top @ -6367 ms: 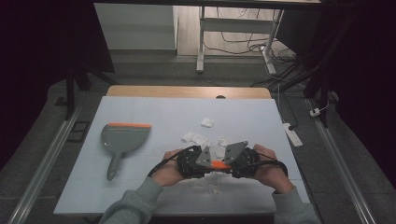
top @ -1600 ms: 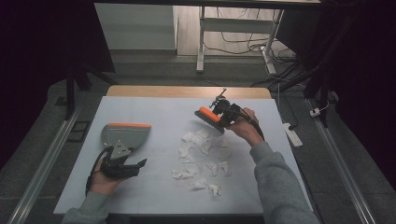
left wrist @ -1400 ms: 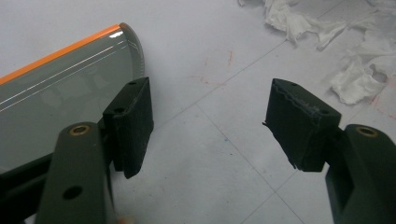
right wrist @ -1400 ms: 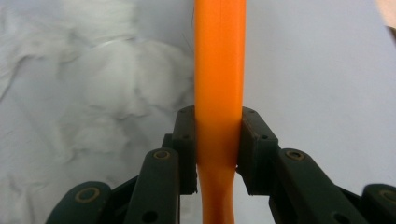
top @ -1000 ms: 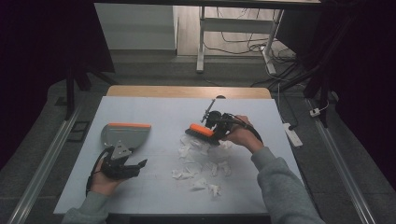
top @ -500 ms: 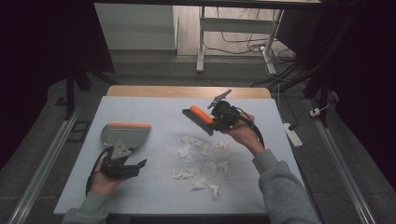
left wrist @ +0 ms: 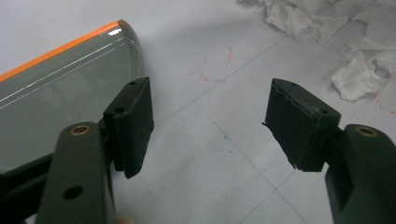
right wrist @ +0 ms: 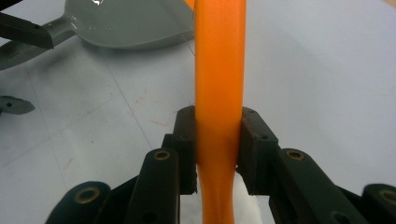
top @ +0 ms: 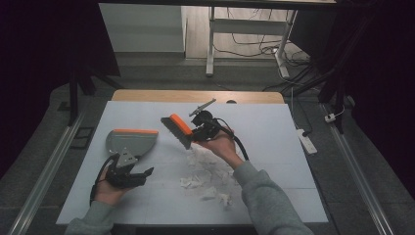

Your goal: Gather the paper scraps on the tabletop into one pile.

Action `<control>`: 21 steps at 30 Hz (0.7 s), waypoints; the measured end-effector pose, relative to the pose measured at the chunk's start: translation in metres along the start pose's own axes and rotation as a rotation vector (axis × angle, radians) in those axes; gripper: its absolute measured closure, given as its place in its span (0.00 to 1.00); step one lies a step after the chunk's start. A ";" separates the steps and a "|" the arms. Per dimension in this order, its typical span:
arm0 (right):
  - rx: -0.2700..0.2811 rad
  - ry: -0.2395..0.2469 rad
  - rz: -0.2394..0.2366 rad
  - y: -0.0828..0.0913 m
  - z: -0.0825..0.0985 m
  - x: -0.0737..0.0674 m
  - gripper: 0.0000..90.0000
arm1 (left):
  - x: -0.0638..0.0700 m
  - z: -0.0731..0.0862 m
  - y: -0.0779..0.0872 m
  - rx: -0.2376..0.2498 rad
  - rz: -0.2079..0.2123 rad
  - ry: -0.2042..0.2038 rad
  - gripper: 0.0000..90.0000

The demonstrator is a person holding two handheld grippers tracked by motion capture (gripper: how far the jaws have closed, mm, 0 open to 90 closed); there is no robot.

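Closest to the camera in the high view, the left gripper [top: 128, 172] sits in the lower left of the frame with its jaws spread wide and nothing between them, parked right by the handle of the grey dustpan [top: 131, 141], same spot as a second and a half ago. In the left gripper view the pan's orange lip is in the upper left and the jaws just frame bare table [left wrist: 219, 154]. A bit further up, lower middle of the frame, there's the pile of torn white paper scraps [top: 205, 171]; I can't get a clean count, it's one loose scatter of maybe a dozen bits. What changed: the right gripper [top: 199, 130], clamped tight on the orange handle of the brush [top: 177, 130], was down on the scraps a second ago and has now lifted and swung left, bristles up in the air near the middle of the frame. The right gripper view shows the handle pinched squarely between both jaws. My read is that's a return stroke, so the sweeping toward the pan is barely started. Count: one brush, one dustpan, two grippers.
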State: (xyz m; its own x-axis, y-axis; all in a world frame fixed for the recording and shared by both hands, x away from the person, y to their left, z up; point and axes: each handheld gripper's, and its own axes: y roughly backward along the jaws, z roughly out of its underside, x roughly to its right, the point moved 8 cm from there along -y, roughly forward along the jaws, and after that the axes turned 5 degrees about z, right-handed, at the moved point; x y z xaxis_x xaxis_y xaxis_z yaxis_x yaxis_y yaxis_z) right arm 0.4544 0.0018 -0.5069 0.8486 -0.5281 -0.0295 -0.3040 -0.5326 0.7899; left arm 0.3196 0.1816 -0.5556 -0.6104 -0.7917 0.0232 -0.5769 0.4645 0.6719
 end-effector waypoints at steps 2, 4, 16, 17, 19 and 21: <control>-0.003 -0.002 -0.006 -0.005 0.000 -0.003 0.79 | 0.000 0.000 0.000 0.000 0.000 0.000 0.37; -0.020 -0.031 -0.031 -0.009 0.003 -0.006 0.79 | 0.000 0.000 0.000 0.000 0.000 0.002 0.37; -0.096 -0.159 0.018 0.005 0.049 0.027 0.79 | 0.001 0.001 -0.002 -0.009 0.002 -0.006 0.36; -0.098 -0.168 0.028 0.010 0.054 0.031 0.79 | 0.001 0.001 -0.002 -0.011 0.003 -0.007 0.36; -0.101 -0.187 0.048 0.019 0.063 0.039 0.79 | 0.002 0.001 -0.002 -0.013 0.003 -0.010 0.36; -0.101 -0.196 0.069 0.029 0.068 0.045 0.79 | 0.002 0.001 -0.002 -0.013 0.003 -0.011 0.36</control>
State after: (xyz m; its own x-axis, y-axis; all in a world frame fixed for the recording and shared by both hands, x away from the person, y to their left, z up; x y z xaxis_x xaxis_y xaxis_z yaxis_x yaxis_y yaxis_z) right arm 0.4545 -0.0827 -0.5276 0.7240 -0.6847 -0.0838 -0.3049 -0.4267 0.8514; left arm 0.3193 0.1789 -0.5576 -0.6185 -0.7856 0.0172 -0.5680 0.4621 0.6811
